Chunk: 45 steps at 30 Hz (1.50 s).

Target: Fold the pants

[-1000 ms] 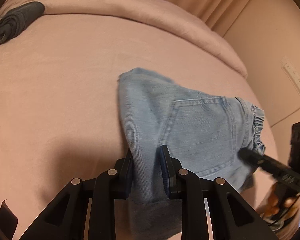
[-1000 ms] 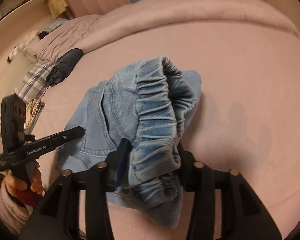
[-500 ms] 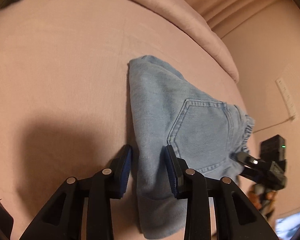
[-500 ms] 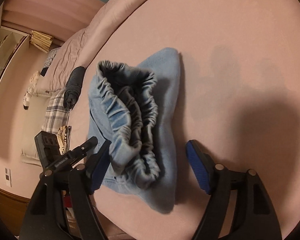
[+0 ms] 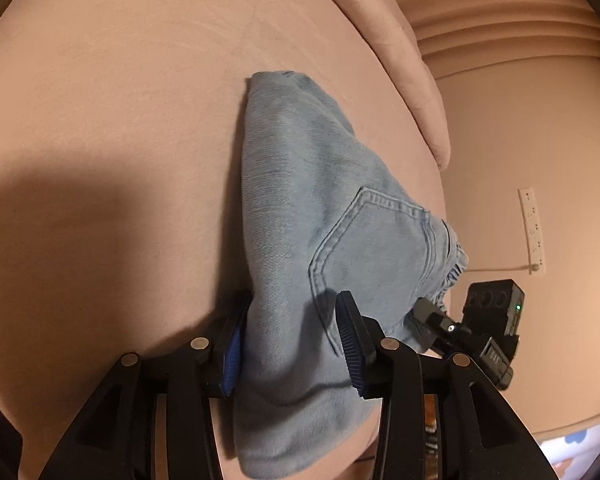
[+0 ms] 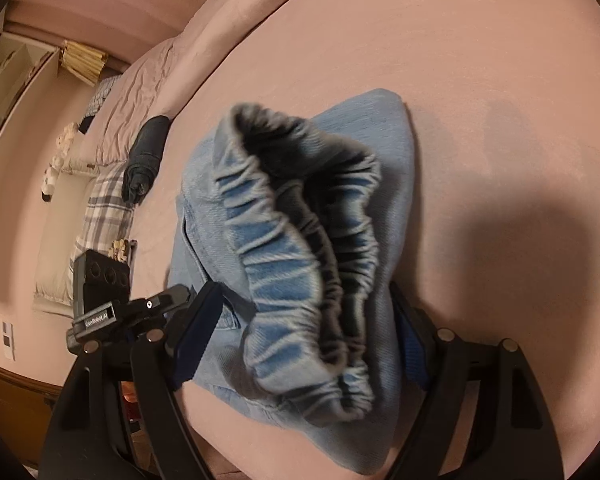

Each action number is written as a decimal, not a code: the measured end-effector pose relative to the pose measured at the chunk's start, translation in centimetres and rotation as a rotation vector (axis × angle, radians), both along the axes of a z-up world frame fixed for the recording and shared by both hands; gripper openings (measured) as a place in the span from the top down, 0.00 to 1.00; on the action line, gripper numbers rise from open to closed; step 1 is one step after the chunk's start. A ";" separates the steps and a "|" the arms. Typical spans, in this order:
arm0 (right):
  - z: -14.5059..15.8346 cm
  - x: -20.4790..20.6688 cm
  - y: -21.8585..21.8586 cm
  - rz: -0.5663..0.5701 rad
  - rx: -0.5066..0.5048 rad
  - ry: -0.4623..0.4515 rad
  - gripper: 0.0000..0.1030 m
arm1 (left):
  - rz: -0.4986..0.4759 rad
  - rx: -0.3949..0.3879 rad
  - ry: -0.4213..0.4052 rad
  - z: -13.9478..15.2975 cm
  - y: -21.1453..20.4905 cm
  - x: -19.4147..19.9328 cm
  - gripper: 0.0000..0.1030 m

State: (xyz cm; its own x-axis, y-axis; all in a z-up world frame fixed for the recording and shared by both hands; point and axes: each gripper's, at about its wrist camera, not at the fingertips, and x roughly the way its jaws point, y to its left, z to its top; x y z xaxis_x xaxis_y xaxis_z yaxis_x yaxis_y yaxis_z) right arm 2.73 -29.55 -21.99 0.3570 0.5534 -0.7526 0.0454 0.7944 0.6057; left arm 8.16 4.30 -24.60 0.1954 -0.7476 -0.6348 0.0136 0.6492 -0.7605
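We've got the pink bed (image 5: 112, 128) filling both views, with the folded light-blue pants (image 5: 320, 216) lying on it near the edge closest to us, back pocket up and the elastic waistband (image 6: 296, 256) bunched toward the right wrist camera. Fold looks essentially done; we judge this as the release step. Left gripper (image 5: 292, 344) straddles the folded edge of the pants: jaws have just been opening, the denim sits between them, the right-side pad stands clear and the left-side pad is at the cloth with contact unclear, so we read it as let go. Right gripper (image 6: 304, 320) is spread wide around the waistband end, its jaws have also just been opening, cloth between them but not pinched; its far pad is mostly hidden behind the denim. Risks from here: the ridged blue pads could snag denim on pull-back and drag the stack open, more so on the left where clearance is tight. Waistband is puffed up and standing, so it may spring and unroll the top layer. Pants sit near the bed edge, so a dragged corner could slide off. A dark rolled garment (image 6: 146, 158) lies well apart, no conflict.
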 end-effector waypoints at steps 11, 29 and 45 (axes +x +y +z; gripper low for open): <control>2.0 -1.1 1.6 0.027 -0.138 -0.149 0.63 | 0.004 0.182 -0.193 3.1 -1.3 -2.7 0.80; 7.6 -1.4 3.4 0.048 -0.126 -0.345 0.66 | 0.035 0.255 -0.405 9.0 0.8 -4.6 0.80; 11.1 1.1 5.3 0.080 -0.142 -0.440 0.66 | 0.057 0.273 -0.469 12.5 3.4 -2.6 0.80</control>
